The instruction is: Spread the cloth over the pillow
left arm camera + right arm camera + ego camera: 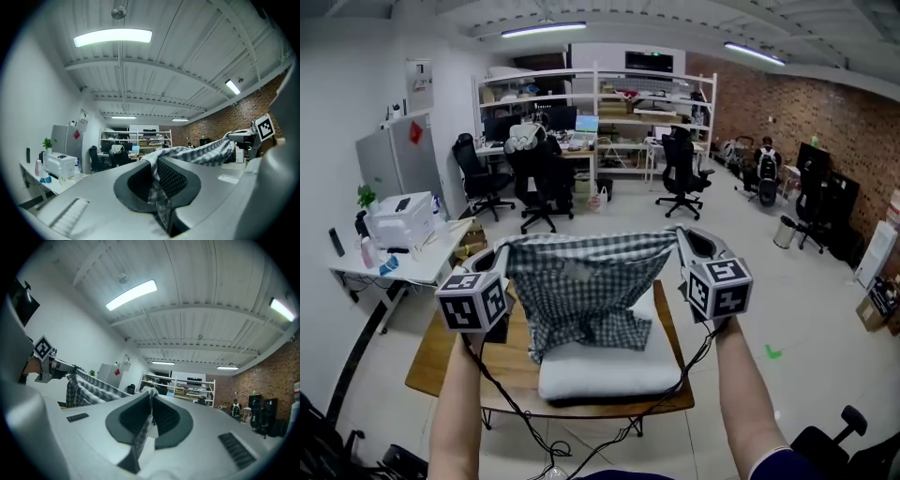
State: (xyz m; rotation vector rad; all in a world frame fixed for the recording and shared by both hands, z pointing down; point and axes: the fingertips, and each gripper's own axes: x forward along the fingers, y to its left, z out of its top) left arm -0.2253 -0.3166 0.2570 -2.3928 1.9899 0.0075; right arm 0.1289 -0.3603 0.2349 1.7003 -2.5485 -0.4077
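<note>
A grey-and-white checked cloth [586,286] hangs stretched between my two grippers, held up above a white pillow [609,361] that lies on a wooden table [441,356]. My left gripper [504,251] is shut on the cloth's left top corner, which shows pinched between its jaws in the left gripper view [157,176]. My right gripper [677,234] is shut on the right top corner, also seen clamped in the right gripper view [149,408]. The cloth's lower edge sags onto the pillow's top. Both grippers point level, away from me.
A white desk [403,262] with a printer [401,217] stands at the left. Office chairs [539,183], shelving [600,103] and a brick wall [825,122] lie beyond. A person [766,169] sits far right. Cables [534,427] dangle below my arms.
</note>
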